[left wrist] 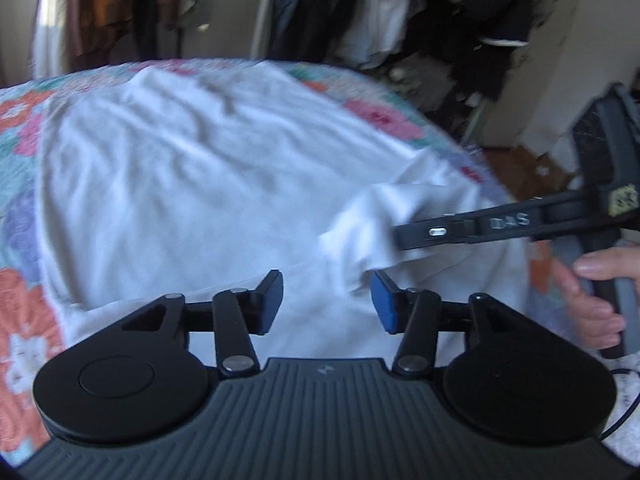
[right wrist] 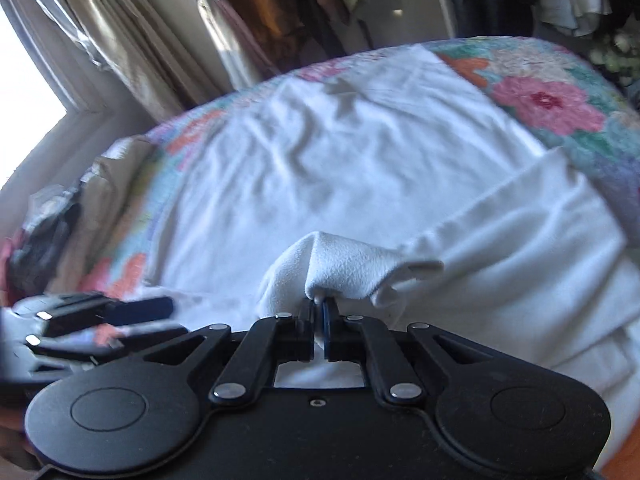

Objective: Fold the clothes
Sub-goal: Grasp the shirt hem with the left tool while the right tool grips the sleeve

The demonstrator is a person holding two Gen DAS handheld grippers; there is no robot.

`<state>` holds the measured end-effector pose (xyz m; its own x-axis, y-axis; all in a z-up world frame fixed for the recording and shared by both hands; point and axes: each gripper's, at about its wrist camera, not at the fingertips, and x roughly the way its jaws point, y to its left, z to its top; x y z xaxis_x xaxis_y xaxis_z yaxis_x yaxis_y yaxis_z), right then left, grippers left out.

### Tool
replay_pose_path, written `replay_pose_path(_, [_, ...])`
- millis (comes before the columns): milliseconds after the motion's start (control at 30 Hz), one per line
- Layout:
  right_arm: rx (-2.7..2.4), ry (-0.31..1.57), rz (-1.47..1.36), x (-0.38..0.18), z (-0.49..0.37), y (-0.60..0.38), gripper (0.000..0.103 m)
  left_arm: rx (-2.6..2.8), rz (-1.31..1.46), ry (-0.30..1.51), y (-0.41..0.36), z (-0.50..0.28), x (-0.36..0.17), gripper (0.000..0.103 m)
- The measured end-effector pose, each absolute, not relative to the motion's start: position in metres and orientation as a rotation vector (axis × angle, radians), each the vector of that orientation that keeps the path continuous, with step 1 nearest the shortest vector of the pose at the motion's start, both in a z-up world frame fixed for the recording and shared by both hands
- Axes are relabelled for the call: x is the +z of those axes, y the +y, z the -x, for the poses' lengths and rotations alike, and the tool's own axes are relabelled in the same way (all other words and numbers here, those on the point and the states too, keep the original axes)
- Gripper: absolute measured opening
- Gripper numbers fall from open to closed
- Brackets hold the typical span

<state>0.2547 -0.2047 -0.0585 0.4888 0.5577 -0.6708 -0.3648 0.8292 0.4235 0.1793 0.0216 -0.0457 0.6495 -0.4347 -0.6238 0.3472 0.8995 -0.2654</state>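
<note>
The only readable lettering is on the right gripper (left wrist: 396, 236) as the left wrist view shows it: raised letters along the side of its black finger (left wrist: 460, 230) that look like "DAS", the first character unclear. Further back, a small yellow-black square marker (left wrist: 624, 199) bears a coded pattern, illegible.

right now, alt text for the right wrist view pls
The right gripper is shut on a bunched fold of a white garment spread over a flowered quilt. The left gripper sits open at lower left; curtains and hanging clothes fill the background.
</note>
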Motion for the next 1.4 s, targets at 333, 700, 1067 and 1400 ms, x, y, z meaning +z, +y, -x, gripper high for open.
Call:
replay_pose_path(333, [0.722,0.877,-0.253,-0.053,-0.242,-0.189,0.005,-0.544,0.095,0.682,-0.022,-0.189,-0.072,0.054])
replay_pose_path(700, [0.657,0.831,-0.458,-0.047,-0.24,-0.229,0.018,-0.224,0.387,0.636,0.038,-0.187,-0.071,0.004])
replay_pose_path(1067, [0.369,0.838,-0.574,-0.061,-0.247,-0.282,0.042,-0.19,0.473,0.669,0.078,-0.145,-0.061,0.003])
replay_pose_path(1400, [0.544,0.944,-0.321,-0.062,-0.235,-0.216,0.058,-0.109,0.391,0.751,0.092,-0.167,-0.068,0.041])
